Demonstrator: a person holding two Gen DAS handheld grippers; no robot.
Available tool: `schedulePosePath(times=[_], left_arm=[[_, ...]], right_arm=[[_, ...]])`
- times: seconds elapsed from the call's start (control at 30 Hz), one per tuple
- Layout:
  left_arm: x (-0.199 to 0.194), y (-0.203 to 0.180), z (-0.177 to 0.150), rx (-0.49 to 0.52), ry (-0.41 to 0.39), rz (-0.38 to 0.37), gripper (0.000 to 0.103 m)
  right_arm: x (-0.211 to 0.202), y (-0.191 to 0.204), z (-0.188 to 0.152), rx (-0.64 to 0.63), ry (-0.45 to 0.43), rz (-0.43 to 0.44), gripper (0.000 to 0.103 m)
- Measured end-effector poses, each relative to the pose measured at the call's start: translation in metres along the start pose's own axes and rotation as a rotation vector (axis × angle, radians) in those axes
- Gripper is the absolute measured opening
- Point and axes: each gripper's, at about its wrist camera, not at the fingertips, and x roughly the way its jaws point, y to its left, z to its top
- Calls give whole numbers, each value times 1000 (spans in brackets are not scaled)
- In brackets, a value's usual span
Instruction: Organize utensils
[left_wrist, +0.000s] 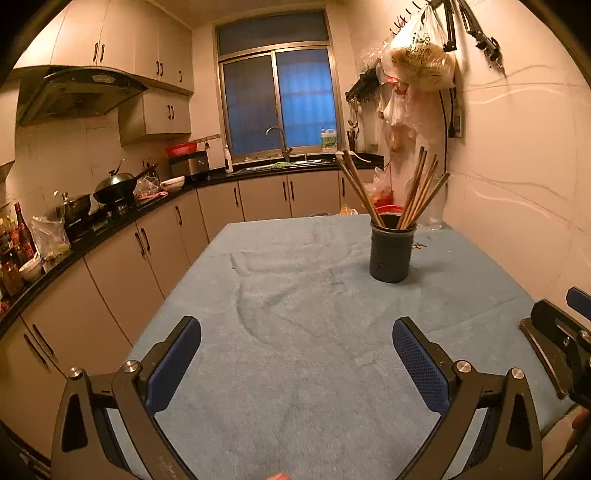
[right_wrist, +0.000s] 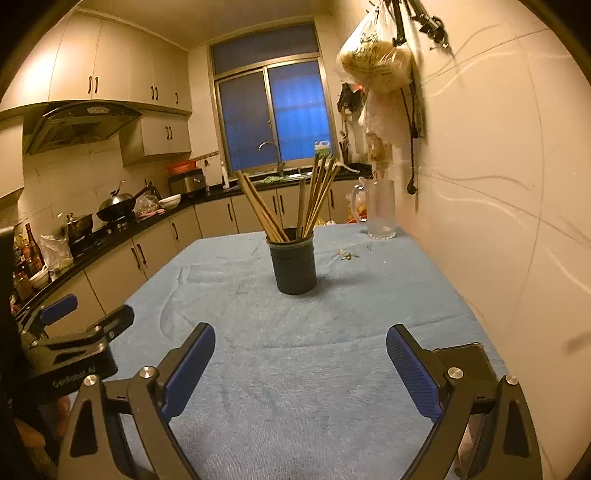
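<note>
A dark round utensil holder (left_wrist: 390, 251) stands on the blue tablecloth (left_wrist: 295, 332), far right of centre; it also shows in the right wrist view (right_wrist: 293, 264). Several wooden chopsticks (left_wrist: 417, 195) stand in it, fanned left and right; they also show in the right wrist view (right_wrist: 317, 195). My left gripper (left_wrist: 295, 332) is open and empty, low over the cloth, well short of the holder. My right gripper (right_wrist: 300, 343) is open and empty, also short of the holder. Each gripper shows at the edge of the other's view.
A clear glass pitcher (right_wrist: 380, 210) stands at the table's far right by the wall, with small scraps (right_wrist: 347, 254) on the cloth near it. Plastic bags (left_wrist: 417, 66) hang on the right wall. Kitchen counter and cabinets (left_wrist: 110, 236) run along the left.
</note>
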Motion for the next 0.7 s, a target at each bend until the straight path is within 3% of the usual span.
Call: schedulePosePath(times=[0.7], left_arm=[[-55, 3, -8, -24, -100, -30, 103]], right_arm=[[-61, 10, -4, -34, -95, -14, 95]])
